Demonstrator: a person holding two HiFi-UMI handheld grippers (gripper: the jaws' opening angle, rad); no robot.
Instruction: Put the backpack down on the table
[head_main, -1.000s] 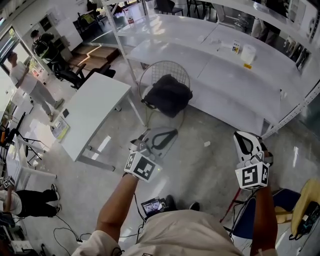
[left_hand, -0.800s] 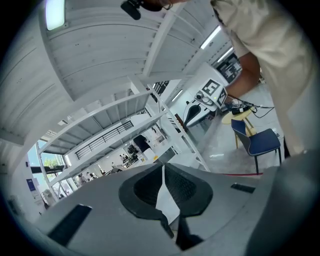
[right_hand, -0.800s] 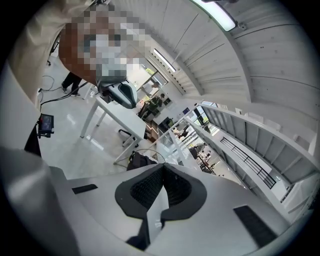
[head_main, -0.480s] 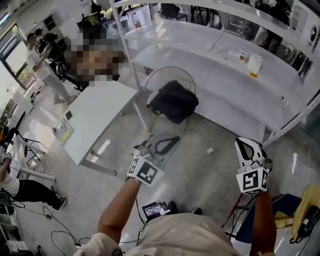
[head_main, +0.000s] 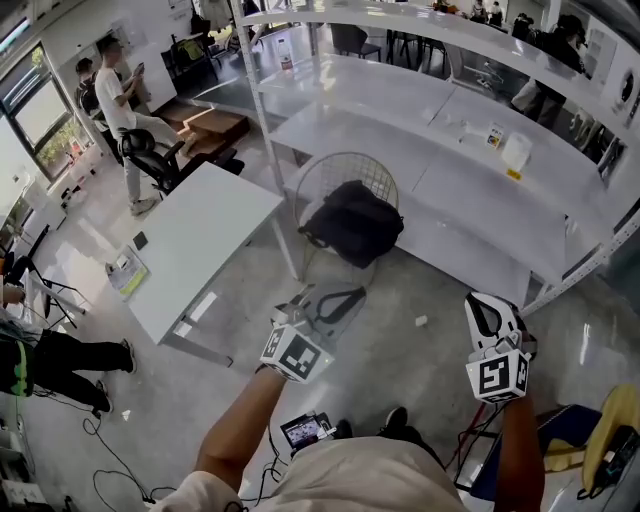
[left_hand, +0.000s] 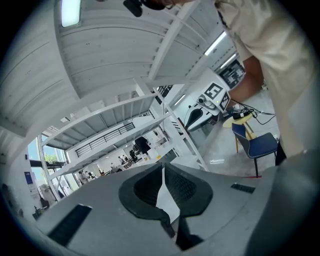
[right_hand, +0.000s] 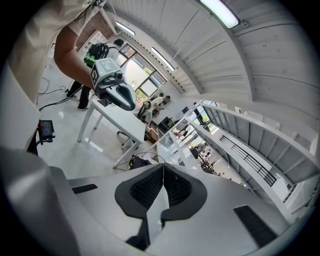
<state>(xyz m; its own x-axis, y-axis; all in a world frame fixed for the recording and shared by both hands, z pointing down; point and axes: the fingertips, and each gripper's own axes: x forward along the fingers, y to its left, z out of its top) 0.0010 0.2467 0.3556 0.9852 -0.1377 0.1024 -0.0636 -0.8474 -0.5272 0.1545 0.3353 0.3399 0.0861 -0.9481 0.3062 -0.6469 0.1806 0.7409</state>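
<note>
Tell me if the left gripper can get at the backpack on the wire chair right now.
Probably yes. The left gripper, shut and empty, points toward the backpack on the chair, and only floor lies between them. It would need to move closer and open first.

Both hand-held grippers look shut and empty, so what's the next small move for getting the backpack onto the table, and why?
Probably reach forward toward the black backpack and open the jaws. It sits on the wire chair, apart from the left hand-held gripper and the right hand-held gripper, both closed on nothing; the white table stands to the chair's left.
</note>
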